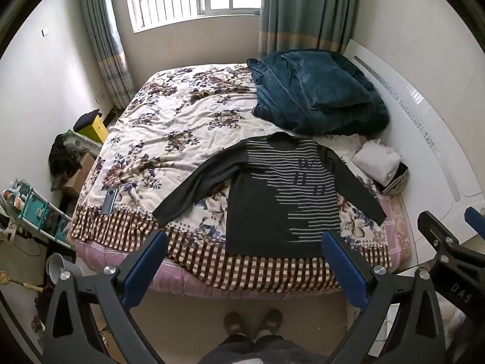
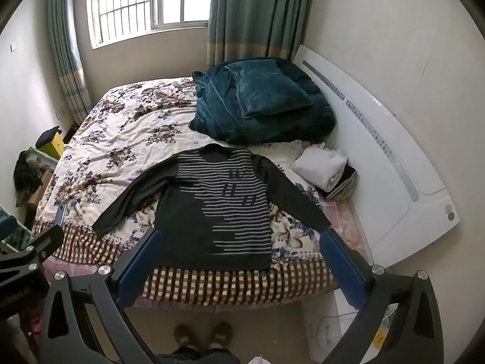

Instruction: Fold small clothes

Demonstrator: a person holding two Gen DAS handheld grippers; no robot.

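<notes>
A dark long-sleeved sweater with grey stripes (image 1: 272, 200) lies flat on the bed, both sleeves spread out, hem toward the near edge. It also shows in the right wrist view (image 2: 212, 206). My left gripper (image 1: 244, 239) is open and empty, held above the bed's near edge in front of the hem. My right gripper (image 2: 238, 238) is open and empty too, held the same way; it shows at the right edge of the left wrist view (image 1: 448, 221).
The bed has a floral cover (image 1: 169, 127) with a checked border. A folded teal blanket and pillow (image 1: 318, 91) lie at the back. Folded white cloth (image 1: 379, 160) sits by the white headboard (image 1: 424, 115). A phone (image 1: 109, 200) lies at left. Clutter fills the floor at left.
</notes>
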